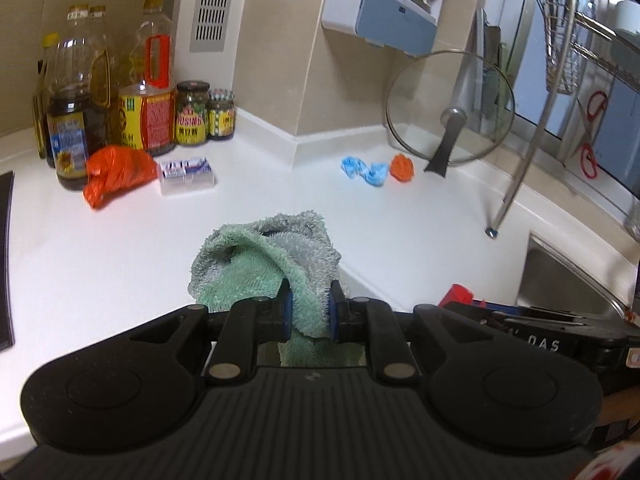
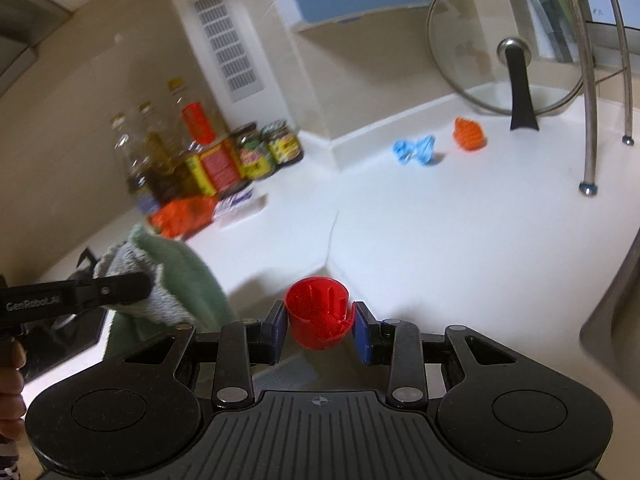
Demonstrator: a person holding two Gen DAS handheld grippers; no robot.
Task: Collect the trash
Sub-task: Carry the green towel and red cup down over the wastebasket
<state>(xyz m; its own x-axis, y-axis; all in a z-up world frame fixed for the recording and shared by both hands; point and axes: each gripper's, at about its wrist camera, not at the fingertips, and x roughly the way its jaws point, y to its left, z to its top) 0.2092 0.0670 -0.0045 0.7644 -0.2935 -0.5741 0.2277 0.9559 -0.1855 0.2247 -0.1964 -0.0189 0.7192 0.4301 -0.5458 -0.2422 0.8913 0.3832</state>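
The left gripper [image 1: 310, 314] is clenched on a green-grey cloth [image 1: 264, 264], whose folds bulge up at 12 o'clock of the blue pads [image 1: 286, 312] and hang below them, hiding the countertop [image 1: 120, 248] just ahead. The right gripper [image 2: 320, 326] grasps a small red cup [image 2: 318, 312], open side toward the camera; its base is cut off behind the gripper body.

The trash lies on the countertop toward 1 o'clock in both views: a blue wad [image 1: 365, 171] with an orange wad [image 1: 401, 167] just beside it, apart, in front of a glass lid [image 1: 450, 108] leaning on the wall. At 10 o'clock an orange bag [image 1: 118, 172] lies crumpled before the bottles [image 1: 80, 100] and jars [image 1: 204, 114], touching a small white box [image 1: 187, 174].

In the right wrist view that whole group is smeared by blur, labels unreadable. The sink [image 1: 568, 284] is cut off at the right edge. A hand [image 2: 10, 364] shows only partly at 9 o'clock.
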